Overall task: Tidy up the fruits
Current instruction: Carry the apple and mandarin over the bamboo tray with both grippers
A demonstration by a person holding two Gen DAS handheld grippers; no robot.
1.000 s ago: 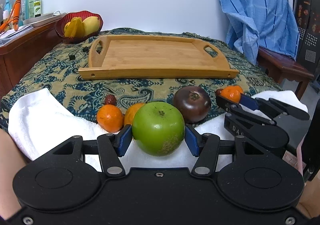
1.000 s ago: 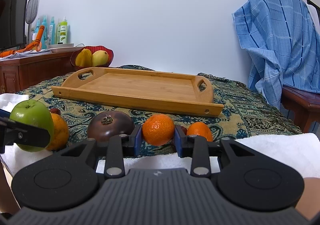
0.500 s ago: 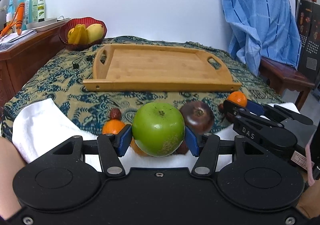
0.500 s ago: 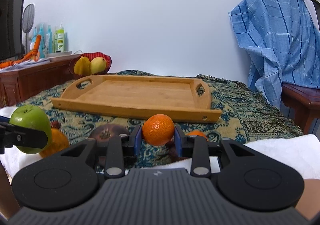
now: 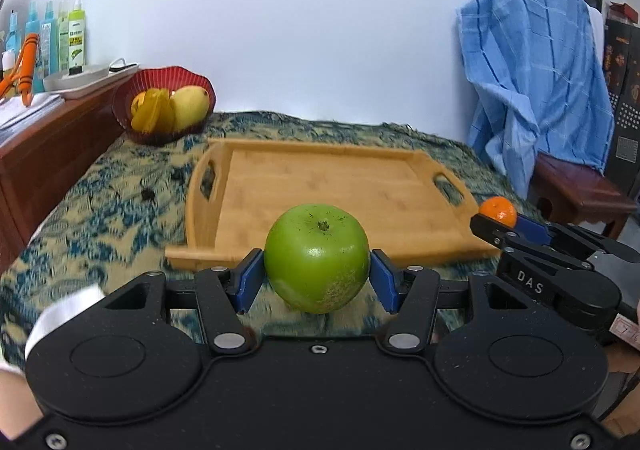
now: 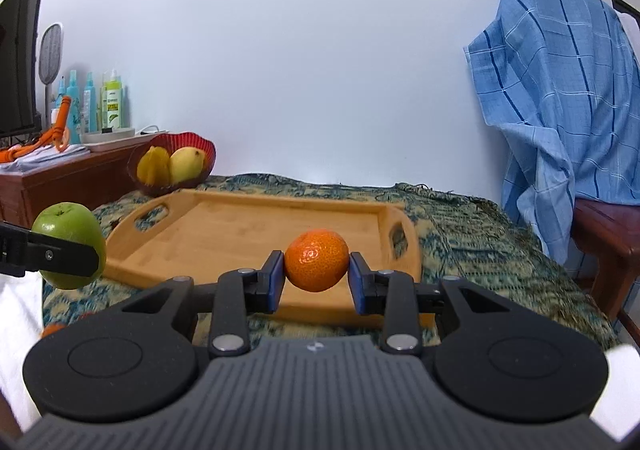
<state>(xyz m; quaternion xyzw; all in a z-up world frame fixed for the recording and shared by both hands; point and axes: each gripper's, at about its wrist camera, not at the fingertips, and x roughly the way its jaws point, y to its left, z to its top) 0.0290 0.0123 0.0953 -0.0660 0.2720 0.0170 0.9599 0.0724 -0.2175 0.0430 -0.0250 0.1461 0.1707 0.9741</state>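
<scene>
The left hand-held gripper [image 5: 316, 282] has its blue pads pressed against both sides of a round green apple [image 5: 317, 257], stem dimple up, held clear above the blue-and-tan patterned cloth covering the surface [image 5: 100, 226]. In its own view the apple hangs in front of the near rim of the rectangular bamboo tray with cut-out handles [image 5: 332, 190], which lies flat and bare on the cloth just beyond.

The right hand-held gripper [image 6: 316, 282] is closed narrower, its pads clamping a small orange mandarin [image 6: 316, 260], also lifted off the cloth and lined up before the tray's near right part. From the left camera this gripper shows side-on at the right edge, with only the top of the mandarin peeking over its finger.

From the right camera the apple sits at the far left, its lower half crossed by the left gripper's black finger. At the tray's far left corner stands a red fluted bowl [image 5: 160, 110] of yellow fruit. A white towel [image 6: 20, 314] is cut off at the left frame edge, and a small orange shape beside it is too hidden to name. The cloth in the left view is smeared with blur.
</scene>
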